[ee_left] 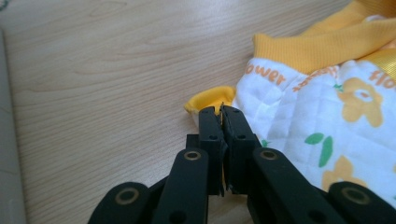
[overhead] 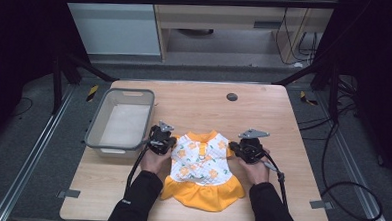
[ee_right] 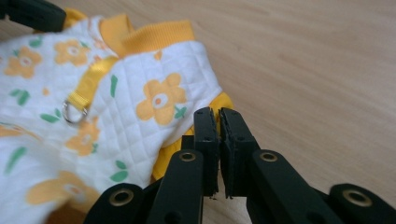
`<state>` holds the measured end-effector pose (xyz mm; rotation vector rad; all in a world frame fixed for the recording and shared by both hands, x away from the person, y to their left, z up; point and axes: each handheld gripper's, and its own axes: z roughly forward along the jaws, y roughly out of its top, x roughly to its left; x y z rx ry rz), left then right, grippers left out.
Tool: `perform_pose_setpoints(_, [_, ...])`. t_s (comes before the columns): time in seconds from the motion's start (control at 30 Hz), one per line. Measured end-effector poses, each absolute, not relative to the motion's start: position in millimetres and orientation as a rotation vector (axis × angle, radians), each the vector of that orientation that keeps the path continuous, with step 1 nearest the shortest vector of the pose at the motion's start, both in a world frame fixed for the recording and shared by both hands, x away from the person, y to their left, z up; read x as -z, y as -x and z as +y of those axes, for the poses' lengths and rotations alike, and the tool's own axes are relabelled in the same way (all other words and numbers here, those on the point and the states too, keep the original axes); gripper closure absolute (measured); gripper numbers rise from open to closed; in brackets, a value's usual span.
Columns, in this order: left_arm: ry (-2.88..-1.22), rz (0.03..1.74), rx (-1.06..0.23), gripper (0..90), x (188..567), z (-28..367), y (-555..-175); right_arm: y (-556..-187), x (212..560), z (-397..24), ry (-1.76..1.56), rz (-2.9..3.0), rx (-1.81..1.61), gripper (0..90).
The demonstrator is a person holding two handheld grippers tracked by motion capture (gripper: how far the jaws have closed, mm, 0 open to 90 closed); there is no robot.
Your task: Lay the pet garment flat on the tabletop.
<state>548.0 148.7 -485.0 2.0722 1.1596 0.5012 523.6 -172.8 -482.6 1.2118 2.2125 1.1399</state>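
A small white quilted dress [overhead: 201,166] with orange flowers, a yellow collar and a yellow skirt hem lies flat on the wooden table [overhead: 199,105]. My left gripper [overhead: 169,145] sits at the dress's left sleeve. In the left gripper view its jaws [ee_left: 220,109] are pressed together on the yellow sleeve cuff [ee_left: 208,99]. My right gripper [overhead: 236,150] sits at the right sleeve. In the right gripper view its jaws [ee_right: 219,112] are closed on the yellow sleeve edge [ee_right: 225,99]. A yellow strap with a metal ring [ee_right: 74,112] lies on the dress's back [ee_right: 154,88].
A grey plastic tub [overhead: 95,131] stands at the table's left, close behind my left gripper. A small black round disc [overhead: 231,96] sits near the far edge. Bare wood surrounds the dress to the right and behind it. Cables trail from both grippers toward the near edge.
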Motion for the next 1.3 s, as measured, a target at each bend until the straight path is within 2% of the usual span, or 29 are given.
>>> perform_pose_setpoints(0.13, [-1.984, 1.077, -0.514, 87.2, 455.0, 155.2, -534.9, -515.7, 460.5, -174.3, -1.137, 2.174, -1.186, 86.3])
perform_pose_setpoints(0.27, [-1.929, 0.988, -0.589, 87.2, 419.5, 152.3, -526.6, -511.1, 436.5, -172.6, -1.057, 2.107, -1.235, 86.2])
perform_pose_setpoints(0.4, [-1.907, 0.96, -0.666, 86.9, 402.6, 146.0, -532.1, -520.7, 418.5, -171.6, -1.054, 2.0, -1.241, 85.7])
perform_pose_setpoints(0.47, [-1.878, 1.008, -0.685, 85.0, 399.9, 138.5, -550.5, -531.1, 415.9, -171.6, -1.086, 1.939, -1.214, 84.2])
perform_pose_setpoints(0.57, [-1.889, 1.091, -0.696, 66.7, 403.4, 132.8, -563.8, -546.7, 419.3, -170.4, -1.147, 1.923, -1.121, 72.8])
perform_pose_setpoints(0.67, [-1.889, 1.076, -0.689, 55.7, 404.7, 133.8, -561.1, -548.2, 421.1, -171.7, -1.162, 1.932, -1.104, 65.0])
perform_pose_setpoints(0.73, [-1.893, 1.072, -0.696, 50.2, 404.5, 135.4, -557.6, -545.8, 420.5, -172.7, -1.151, 1.94, -1.119, 63.1])
perform_pose_setpoints(0.77, [-1.888, 1.064, -0.698, 48.6, 403.8, 137.6, -554.4, -539.7, 418.8, -175.0, -1.13, 1.961, -1.118, 58.9])
perform_pose_setpoints(1.0, [-1.882, 1.005, -0.69, 43.1, 385.7, 154.3, -523.1, -511.1, 406.4, -184.6, -1.103, 2.003, -1.211, 47.7])
perform_pose_setpoints(1.13, [-1.891, 0.958, -0.665, 42.3, 373.6, 166.2, -494.9, -490.2, 400.6, -190.0, -1.082, 2.018, -1.237, 43.2])
perform_pose_setpoints(1.3, [-1.917, 0.925, -0.618, 42.1, 379.7, 178.7, -467.9, -465.8, 403.6, -193.5, -1.082, 2.073, -1.244, 39.3])
